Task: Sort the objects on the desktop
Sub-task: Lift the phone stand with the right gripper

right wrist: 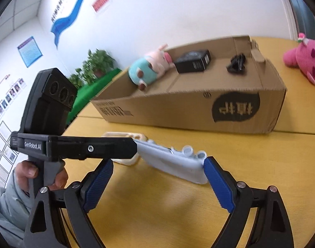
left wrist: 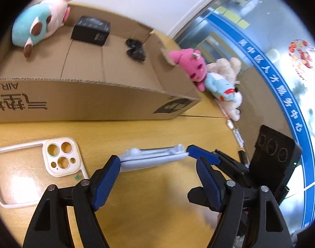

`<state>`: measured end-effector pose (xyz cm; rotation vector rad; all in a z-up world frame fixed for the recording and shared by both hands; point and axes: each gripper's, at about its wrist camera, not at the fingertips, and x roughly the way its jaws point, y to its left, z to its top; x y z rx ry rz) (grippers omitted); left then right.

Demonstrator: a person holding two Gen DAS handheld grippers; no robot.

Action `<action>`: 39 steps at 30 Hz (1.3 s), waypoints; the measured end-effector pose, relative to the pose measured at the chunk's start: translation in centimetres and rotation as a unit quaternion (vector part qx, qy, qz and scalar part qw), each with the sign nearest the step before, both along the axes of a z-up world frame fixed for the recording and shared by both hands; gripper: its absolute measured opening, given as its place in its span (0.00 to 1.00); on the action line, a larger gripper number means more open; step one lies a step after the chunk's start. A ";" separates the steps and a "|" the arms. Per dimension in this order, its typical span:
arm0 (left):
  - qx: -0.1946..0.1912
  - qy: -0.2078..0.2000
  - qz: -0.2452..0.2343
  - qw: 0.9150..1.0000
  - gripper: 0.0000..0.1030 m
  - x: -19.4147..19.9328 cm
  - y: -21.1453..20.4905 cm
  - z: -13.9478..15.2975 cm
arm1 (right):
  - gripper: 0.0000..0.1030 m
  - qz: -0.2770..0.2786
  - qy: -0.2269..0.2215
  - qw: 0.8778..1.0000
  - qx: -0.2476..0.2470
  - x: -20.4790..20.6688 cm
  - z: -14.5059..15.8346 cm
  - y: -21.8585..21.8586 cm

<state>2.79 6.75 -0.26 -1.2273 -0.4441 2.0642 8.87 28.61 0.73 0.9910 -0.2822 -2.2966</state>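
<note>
A pale blue phone case [left wrist: 151, 159] stands on its edge low over the yellow table [left wrist: 157, 196]; I cannot tell if it touches the table. My left gripper [left wrist: 157, 161] is open, and its left fingertip [left wrist: 114, 161] meets the case's left end. My right gripper [left wrist: 205, 153] comes in from the right, one blue pad against the case's right end. In the right wrist view the blue case [right wrist: 178, 165] runs from the left gripper [right wrist: 134, 148] to the right fingertip [right wrist: 208, 164] of my open right gripper [right wrist: 158, 162].
A cream-rimmed clear phone case [left wrist: 37, 165] lies at the left. Behind is a cardboard box [left wrist: 95, 101] holding a teal-and-pink plush [left wrist: 39, 24], a black carton [left wrist: 91, 31] and a black cable bundle [left wrist: 135, 49]. A pink plush [left wrist: 190, 66] and a beige plush [left wrist: 225, 82] lie beside the box.
</note>
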 end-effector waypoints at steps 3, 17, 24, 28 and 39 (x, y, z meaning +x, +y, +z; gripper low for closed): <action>-0.009 -0.003 -0.003 1.000 0.73 0.3 0.2 -0.4 | 0.87 0.009 0.002 1.000 -0.006 0.7 -0.1 -0.2; -0.069 -0.043 0.008 0.997 0.73 1.1 0.3 -2.8 | 0.83 -0.029 -0.032 0.998 0.053 1.3 -2.8 0.5; -0.111 -0.066 0.003 0.992 0.73 1.3 1.0 -4.2 | 0.62 -0.043 -0.057 0.993 0.098 0.0 -4.6 0.4; -0.101 -0.067 0.013 0.993 0.65 1.0 0.8 -4.4 | 0.53 -0.041 -0.050 0.991 0.117 -0.1 -4.9 -0.2; -0.108 -0.057 0.036 0.992 0.34 0.7 0.2 -4.5 | 0.38 -0.043 -0.062 0.993 0.088 0.2 -4.9 0.1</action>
